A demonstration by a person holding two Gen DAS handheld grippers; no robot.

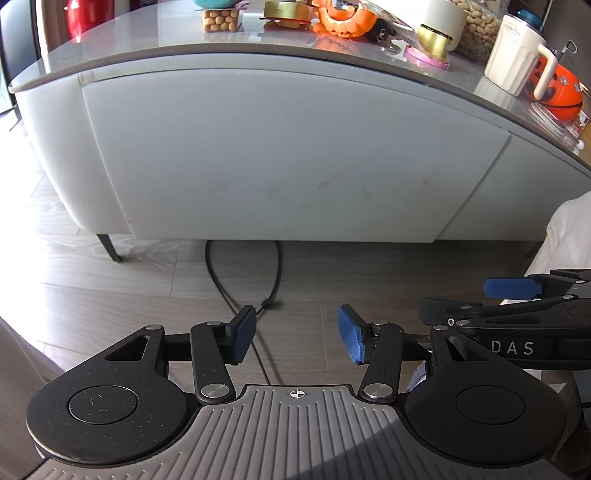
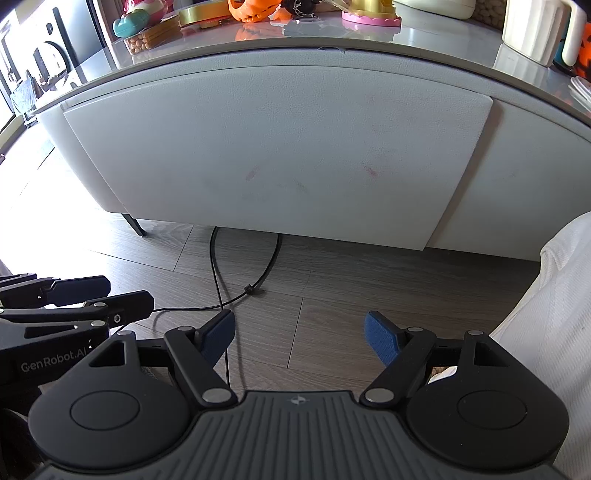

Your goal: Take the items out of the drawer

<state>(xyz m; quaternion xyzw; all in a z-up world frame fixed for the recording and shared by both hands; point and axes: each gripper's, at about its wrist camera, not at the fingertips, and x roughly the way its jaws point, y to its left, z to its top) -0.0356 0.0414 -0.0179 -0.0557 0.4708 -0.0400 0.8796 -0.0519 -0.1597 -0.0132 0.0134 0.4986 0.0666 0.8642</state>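
A low white table has a wide drawer front point(image 1: 288, 155) point(image 2: 273, 155) with no handle, and it is closed flush. My left gripper point(image 1: 297, 334) hovers over the floor in front of it, open, nothing between its blue pads. My right gripper point(image 2: 304, 338) hangs beside it, also open and empty. Each gripper shows in the other's view: the right gripper point(image 1: 513, 295) at the right edge of the left wrist view, the left gripper point(image 2: 107, 293) at the left edge of the right wrist view. The drawer's contents are hidden.
The tabletop point(image 1: 147, 48) carries an orange pumpkin toy point(image 1: 343, 18), a cream jug point(image 1: 517, 62), a pink dish point(image 1: 424, 61) and a snack box point(image 1: 219, 18). A black cable point(image 1: 273, 280) loops on the wood floor point(image 2: 332, 280) under the table. White fabric point(image 2: 554, 295) is at right.
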